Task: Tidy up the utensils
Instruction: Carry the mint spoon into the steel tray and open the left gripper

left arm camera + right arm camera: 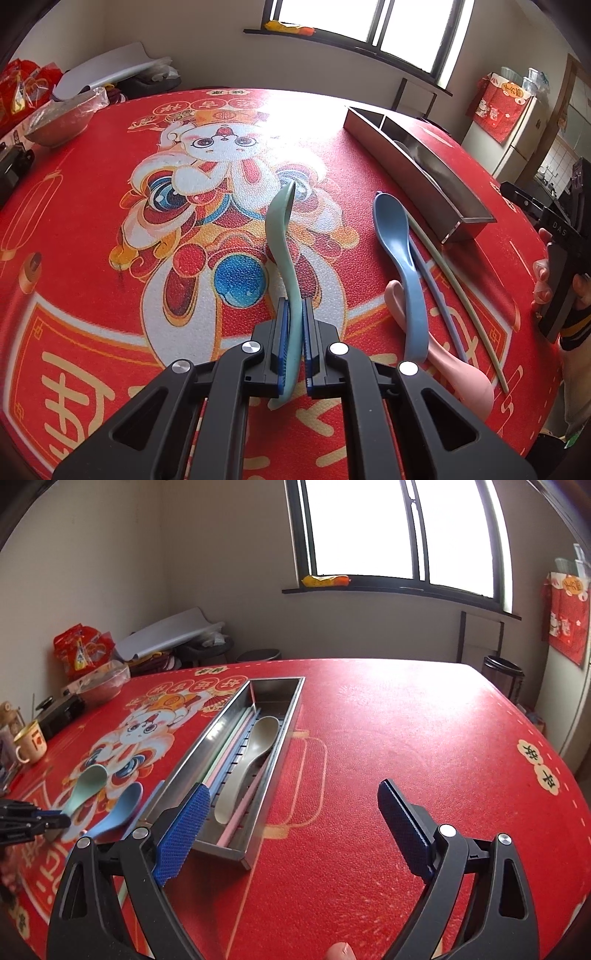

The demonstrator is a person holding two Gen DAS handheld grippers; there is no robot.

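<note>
red table (406,738) | tray (218,843) holds beige spoon (255,746), sticks | left gripper (295,314) clamps green spoon (280,221) | right gripper (291,823) wide, empty | blue spoon (391,229), pink spoon (465,384) left

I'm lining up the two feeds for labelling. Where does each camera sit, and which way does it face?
Left wrist: sits behind the left tongs, looking across the red tablecloth; tongs clamp the green spoon.
Right wrist: sits behind the open right tongs, facing the steel tray and window; a fingertip shows.
Shared: tray, green spoon, blue spoon.
</note>
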